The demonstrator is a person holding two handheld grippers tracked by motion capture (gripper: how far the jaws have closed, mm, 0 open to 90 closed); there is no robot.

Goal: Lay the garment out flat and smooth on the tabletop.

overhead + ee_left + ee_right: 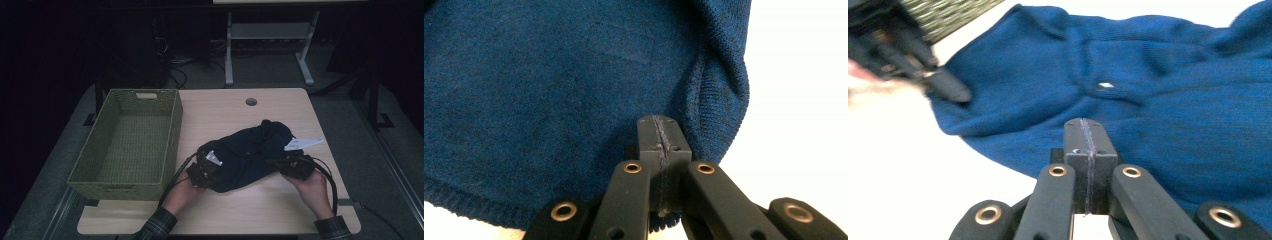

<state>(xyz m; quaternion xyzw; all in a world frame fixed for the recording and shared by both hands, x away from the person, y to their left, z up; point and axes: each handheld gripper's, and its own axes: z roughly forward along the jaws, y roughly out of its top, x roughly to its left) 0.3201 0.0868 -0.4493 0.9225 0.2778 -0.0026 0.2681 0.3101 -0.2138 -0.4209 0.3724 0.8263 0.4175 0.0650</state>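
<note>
A dark blue knit sweater (247, 152) lies bunched on the wooden table (220, 107), a white tag (304, 143) sticking out at its right. My left gripper (212, 175) is at the sweater's left end. Seen up close, this left gripper (659, 137) has its jaws shut at the hem, and the sweater (549, 100) rises just beyond them. My right gripper (276, 164) is at the sweater's lower right edge. Up close the right gripper (1087, 140) is shut and its tip lies over the flat sweater (1158, 115), with no cloth bunched in it. The left gripper (955, 92) shows blurred at the sweater's far corner.
An empty green woven basket (172, 130) stands on the table's left part, close to the left hand. A round cable hole (251, 101) is near the far edge. A white desk frame (229, 60) stands on the floor beyond. Black cables trail from both grippers.
</note>
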